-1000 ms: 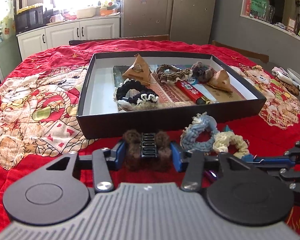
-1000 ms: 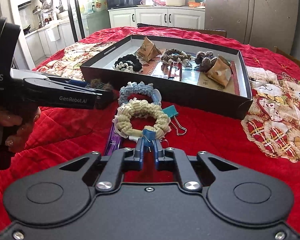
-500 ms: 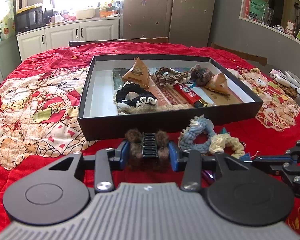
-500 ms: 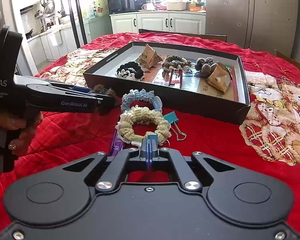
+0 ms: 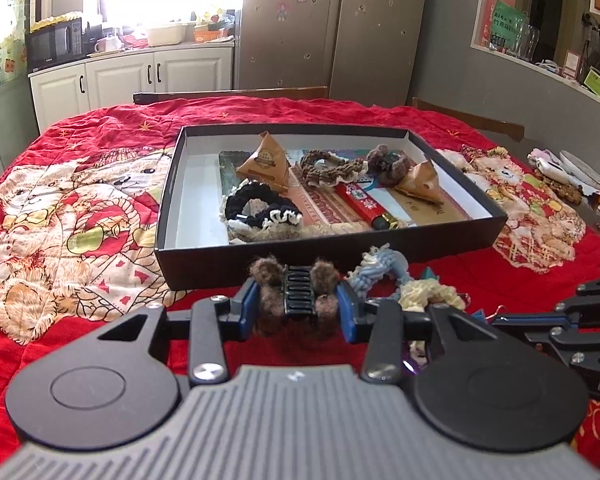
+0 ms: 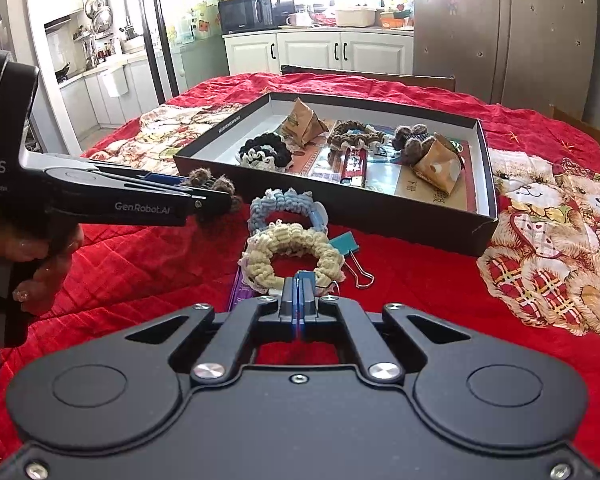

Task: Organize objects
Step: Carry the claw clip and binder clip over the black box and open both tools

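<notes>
Here the left tool (image 5: 298,306) grips a brown furry hair claw (image 5: 298,294), its blue pads pressed against the fuzzy ends, low in the centre of the left wrist view and just in front of the near wall of the black box (image 5: 260,256). In the right wrist view the same claw (image 6: 212,188) shows at centre left, lifted above the red quilted cloth (image 6: 140,264) that covers the table, with a hand (image 6: 40,256) around the tool's handle at the left edge. The right tool (image 6: 299,296) is fully closed, its blue pads pressed flat together with nothing visible between them, and its tip sits at the near edge of a cream scrunchie (image 6: 292,252) in the middle of the frame. A light blue scrunchie (image 6: 282,208) touches the cream one on its far side, a teal binder clip (image 6: 346,246) lies just to their right, and a purple strip (image 6: 240,284) pokes out beneath the cream one. Inside the box, in the left wrist view, a black and white scrunchie (image 5: 260,208) lies toward the left, a brown pyramid packet (image 5: 266,164) stands behind it, a brown scrunchie (image 5: 328,168) and a dark furry clip (image 5: 388,162) sit along the back, a red tube (image 5: 366,204) lies in the middle, and a second tan packet (image 5: 420,180) rests at the right.
</notes>
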Action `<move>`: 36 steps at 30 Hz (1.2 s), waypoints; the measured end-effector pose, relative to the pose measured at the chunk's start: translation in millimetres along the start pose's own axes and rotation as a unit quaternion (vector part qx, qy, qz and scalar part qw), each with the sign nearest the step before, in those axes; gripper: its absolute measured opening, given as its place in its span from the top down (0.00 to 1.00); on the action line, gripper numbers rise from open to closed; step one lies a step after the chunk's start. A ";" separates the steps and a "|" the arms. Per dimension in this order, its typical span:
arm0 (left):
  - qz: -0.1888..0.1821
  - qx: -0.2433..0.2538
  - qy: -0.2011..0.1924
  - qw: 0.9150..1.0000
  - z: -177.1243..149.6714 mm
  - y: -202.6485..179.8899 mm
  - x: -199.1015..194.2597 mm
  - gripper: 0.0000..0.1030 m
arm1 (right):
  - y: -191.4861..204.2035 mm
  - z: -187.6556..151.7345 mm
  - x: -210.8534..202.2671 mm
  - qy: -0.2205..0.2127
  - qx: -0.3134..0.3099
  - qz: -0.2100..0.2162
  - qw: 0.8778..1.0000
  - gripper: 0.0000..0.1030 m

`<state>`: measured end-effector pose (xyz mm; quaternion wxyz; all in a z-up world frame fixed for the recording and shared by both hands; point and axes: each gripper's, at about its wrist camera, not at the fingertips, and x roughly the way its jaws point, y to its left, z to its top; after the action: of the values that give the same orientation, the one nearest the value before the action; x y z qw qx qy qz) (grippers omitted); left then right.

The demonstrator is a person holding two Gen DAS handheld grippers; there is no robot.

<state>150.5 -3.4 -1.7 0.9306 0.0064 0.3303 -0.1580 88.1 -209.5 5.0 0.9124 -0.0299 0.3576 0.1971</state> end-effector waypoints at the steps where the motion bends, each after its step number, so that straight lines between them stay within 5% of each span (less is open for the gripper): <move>1: -0.001 0.001 -0.001 1.000 0.7 -0.3 -1.2 0.57 | -0.3 1.1 -1.3 -0.002 -0.001 0.000 1.000 0.99; 19: -0.007 0.013 -0.032 0.999 39.5 -9.1 -1.4 0.57 | -15.6 52.9 -15.3 -0.059 -0.011 -0.012 0.998 0.99; 36: 0.024 0.006 -0.011 1.000 86.1 -12.5 78.9 0.56 | -61.9 107.0 64.9 -0.045 0.027 -0.024 0.998 0.99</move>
<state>257.3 -48.1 18.1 0.9375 0.0180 0.3190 -0.1377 223.4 -223.6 36.0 0.9327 -0.0054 0.3200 0.1663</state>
